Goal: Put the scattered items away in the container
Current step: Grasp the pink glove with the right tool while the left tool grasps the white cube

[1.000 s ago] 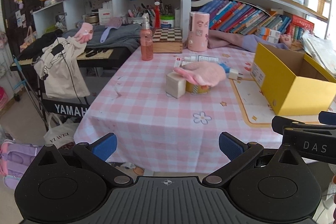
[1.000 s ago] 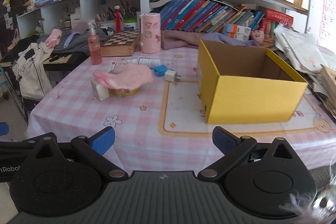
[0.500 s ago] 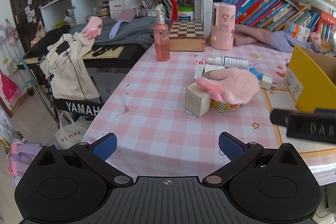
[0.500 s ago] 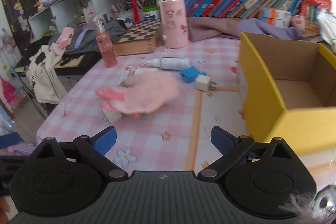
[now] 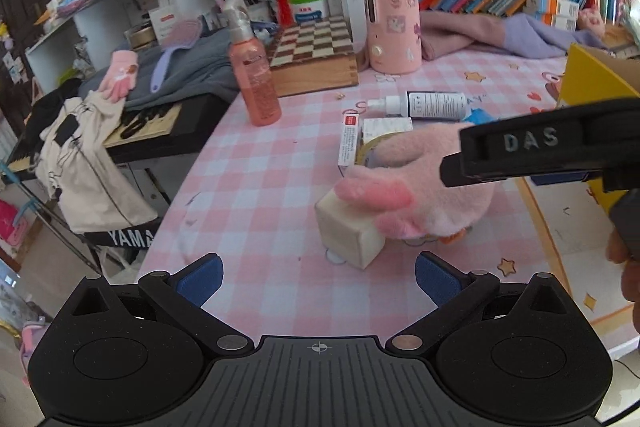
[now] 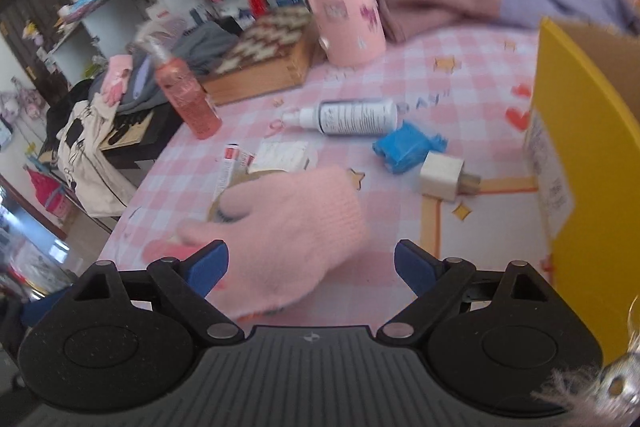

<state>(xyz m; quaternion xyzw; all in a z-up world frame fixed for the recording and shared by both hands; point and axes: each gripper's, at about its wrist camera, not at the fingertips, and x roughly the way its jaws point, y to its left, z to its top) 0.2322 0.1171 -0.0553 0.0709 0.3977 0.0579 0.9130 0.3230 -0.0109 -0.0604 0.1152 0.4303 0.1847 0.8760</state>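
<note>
A pink glove (image 5: 424,187) (image 6: 296,227) lies over a tape roll (image 5: 370,151) and against a cream cube (image 5: 348,231) on the pink checked tablecloth. Behind it lie a white bottle (image 6: 352,117), a small red-and-white box (image 5: 347,139), a blue wrapper (image 6: 408,147) and a white charger (image 6: 442,177). The yellow cardboard box (image 6: 580,155) stands at the right. My left gripper (image 5: 318,275) is open, just short of the cube. My right gripper (image 6: 310,263) is open, low over the glove's cuff; its body (image 5: 540,147) crosses the left wrist view.
A pink spray bottle (image 5: 256,83), a wooden chessboard box (image 5: 316,59) and a pink cylinder (image 5: 394,23) stand at the back. Folded clothes (image 5: 500,35) lie under the bookshelf. A keyboard with a tote bag (image 5: 92,163) is off the table's left edge.
Both grippers have moved forward and down toward the glove pile. The right gripper now hangs over the glove, and the yellow box has slid to the right edge of view.
</note>
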